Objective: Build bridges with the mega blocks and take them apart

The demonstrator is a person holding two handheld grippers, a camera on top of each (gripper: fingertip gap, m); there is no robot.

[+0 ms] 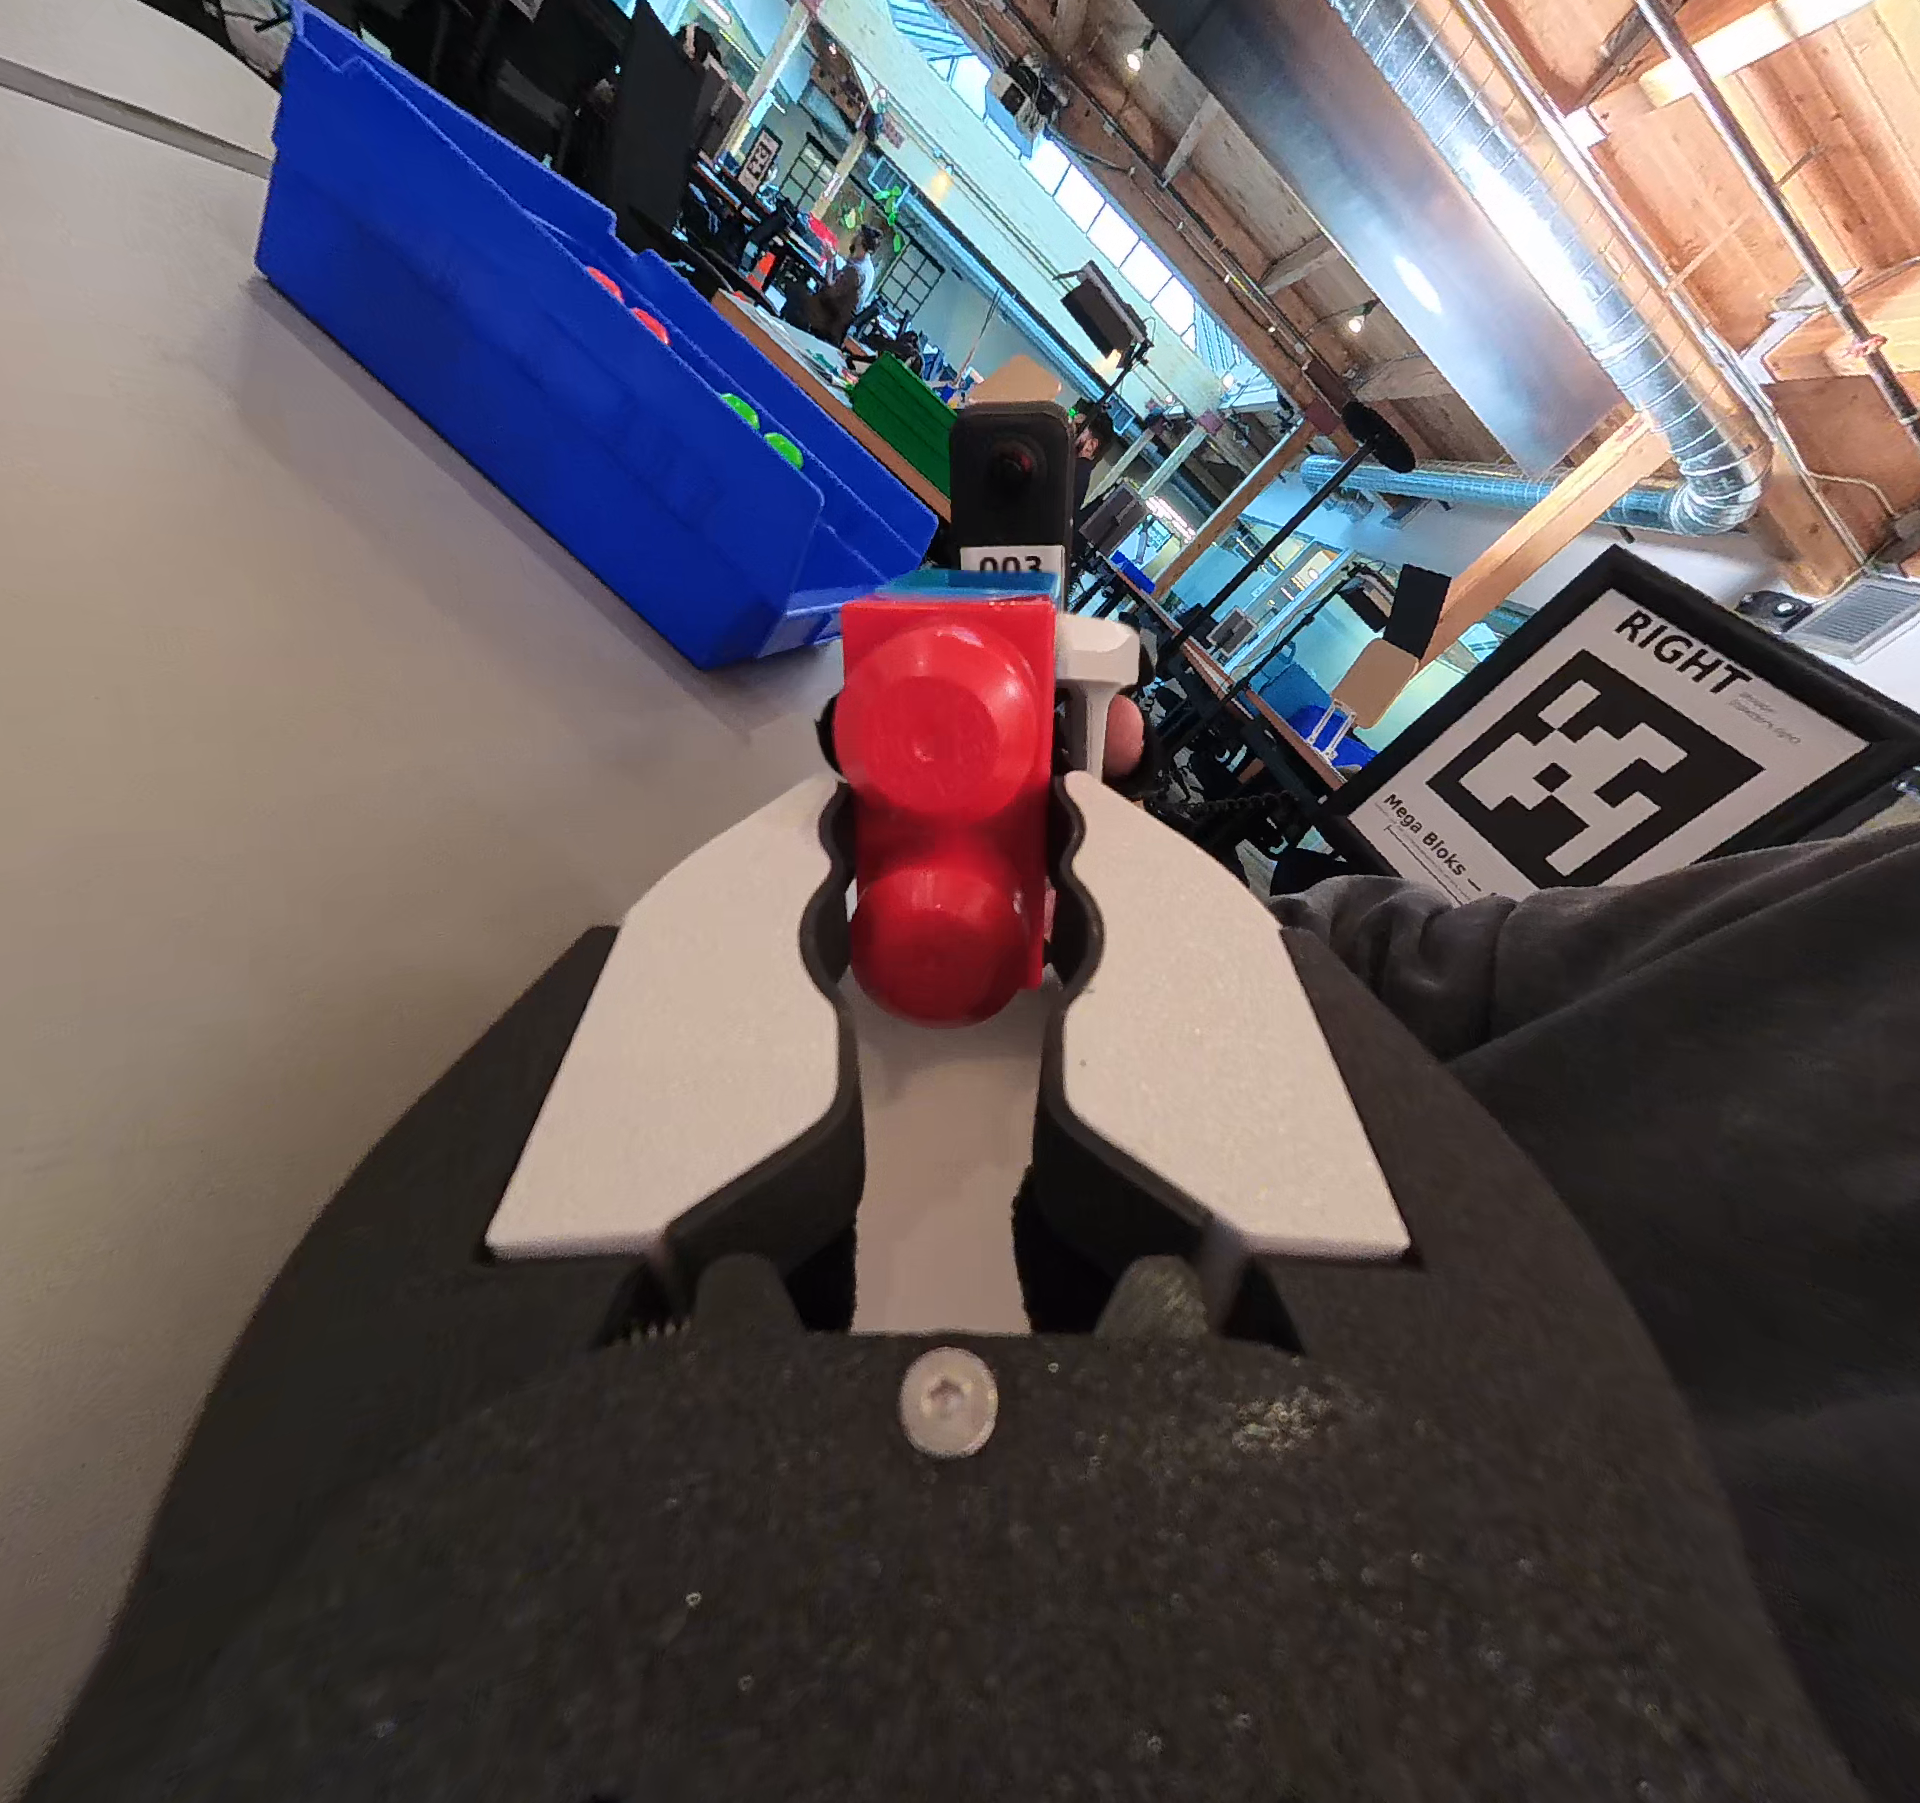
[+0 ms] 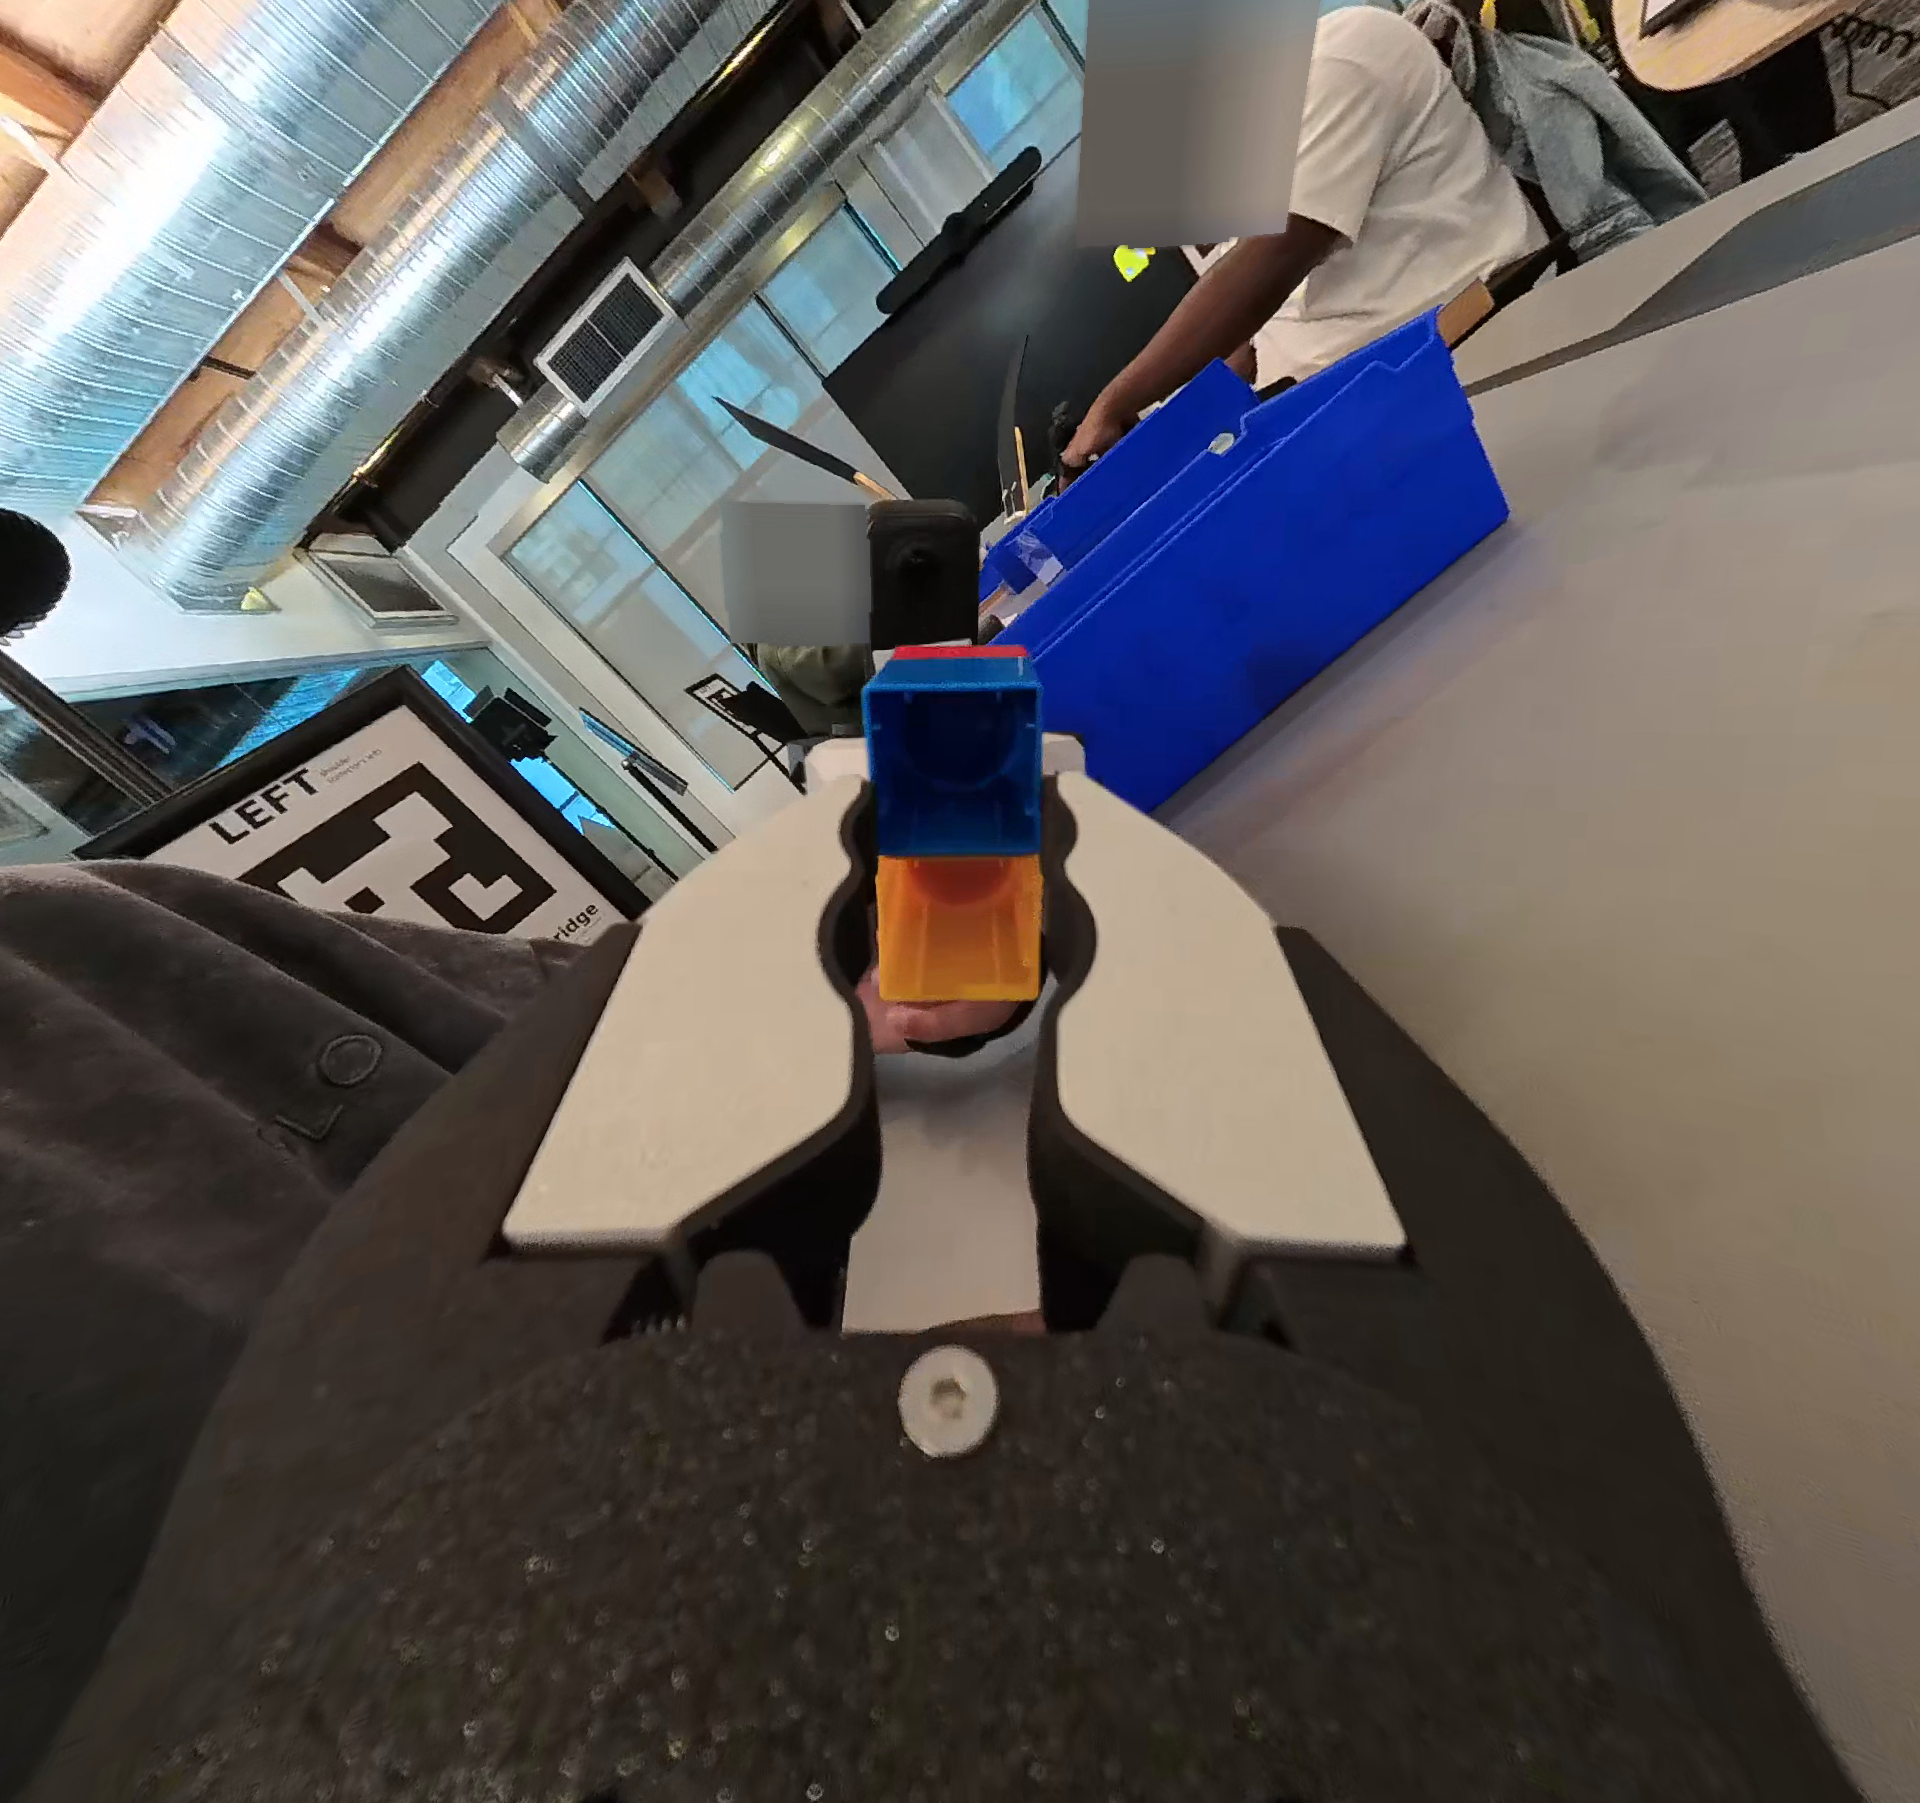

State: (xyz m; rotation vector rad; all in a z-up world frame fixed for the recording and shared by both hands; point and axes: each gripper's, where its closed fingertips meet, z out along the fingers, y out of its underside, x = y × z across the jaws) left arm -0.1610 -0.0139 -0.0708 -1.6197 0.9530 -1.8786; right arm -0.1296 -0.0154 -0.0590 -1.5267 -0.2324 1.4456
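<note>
My two grippers face each other in the air and hold one joined stack of blocks between them. My left gripper is shut on a red two-stud block, with its studs pointing at the camera. A blue sliver shows behind the red block. My right gripper is shut on a blue block and an orange block side by side, their hollow undersides toward the camera. A red edge shows beyond them. Each view shows the other gripper's camera behind the stack.
A blue bin sits on the grey table and holds red and green blocks; it also shows in the right wrist view. Framed marker signs stand nearby. A dark sleeve is close. A person in a white shirt stands behind the bin. The gap from one gripper's tips to the other's is roughly 4 centimeters.
</note>
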